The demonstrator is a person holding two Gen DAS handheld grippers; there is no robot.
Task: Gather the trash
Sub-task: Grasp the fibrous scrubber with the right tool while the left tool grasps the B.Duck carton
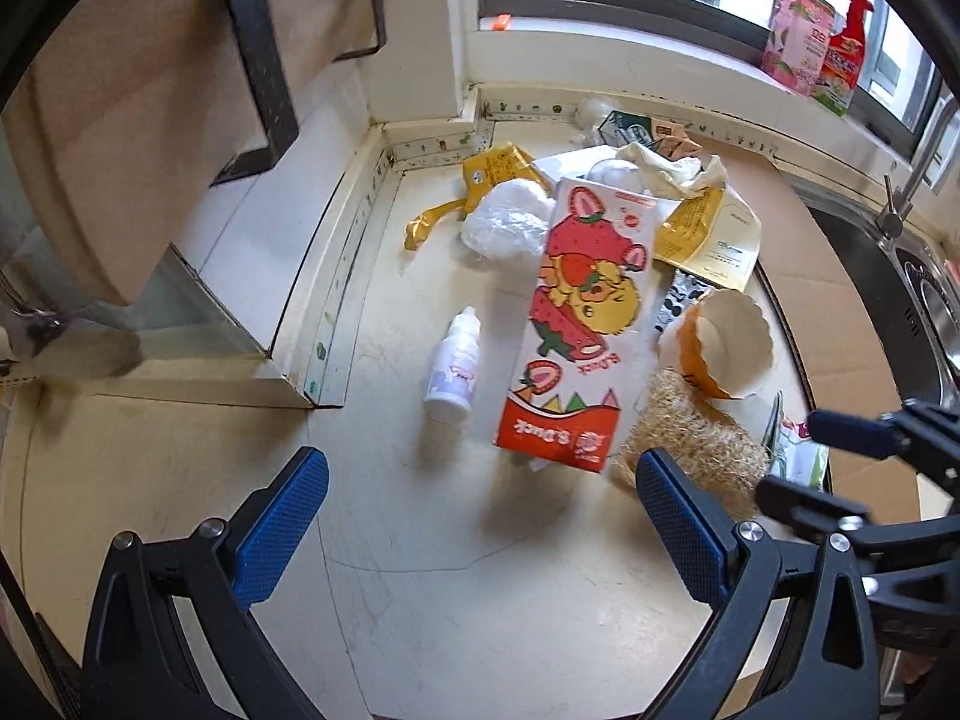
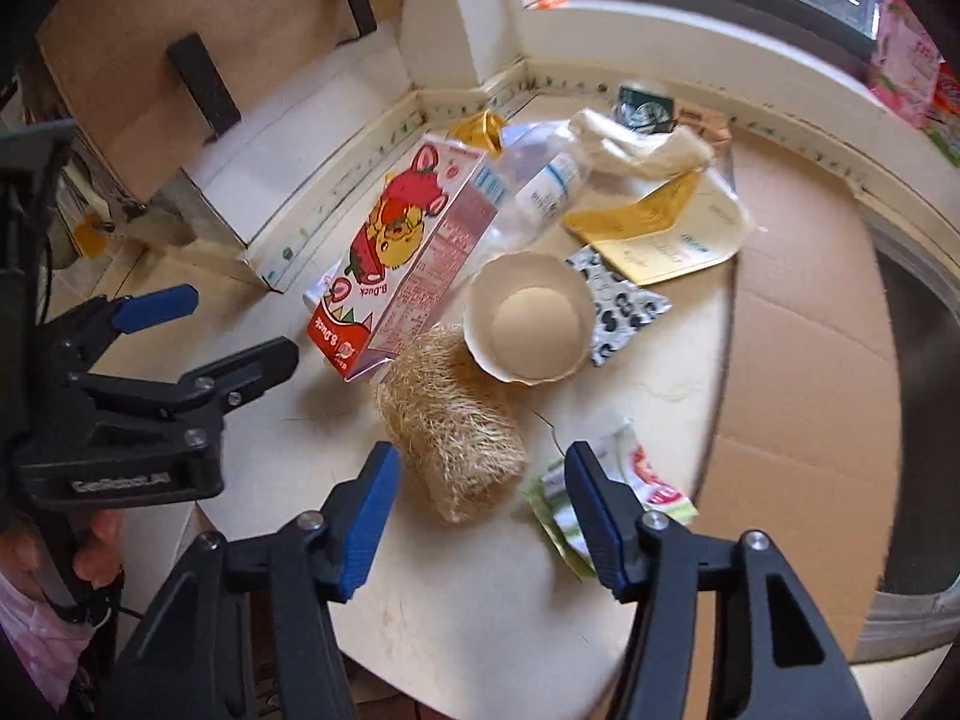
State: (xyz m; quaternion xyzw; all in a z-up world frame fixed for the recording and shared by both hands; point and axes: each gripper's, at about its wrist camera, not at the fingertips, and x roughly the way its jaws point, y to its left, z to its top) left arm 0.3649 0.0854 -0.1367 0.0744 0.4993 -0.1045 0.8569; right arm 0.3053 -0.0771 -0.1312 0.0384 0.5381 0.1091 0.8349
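Trash lies heaped on the pale counter [image 1: 420,600] toward the upper middle of both views: a strawberry-printed carton [image 1: 576,324], a small white bottle [image 1: 453,360] just left of it, a paper cup [image 2: 528,318] on its side, and a straw-coloured fibre pad [image 2: 453,420] touching the carton's lower corner. At the bottom of its own view the right gripper [image 2: 480,516] has its jaws partly apart, nothing pressed between them, the pad just above and a green-and-red wrapper [image 2: 600,492] by its right finger. Low in the left view, the left gripper [image 1: 480,516] stands wide and empty over bare counter below the carton.

A pink pump bottle [image 1: 798,30] stands beside a red spray bottle [image 1: 846,48] on the windowsill [image 1: 630,51].
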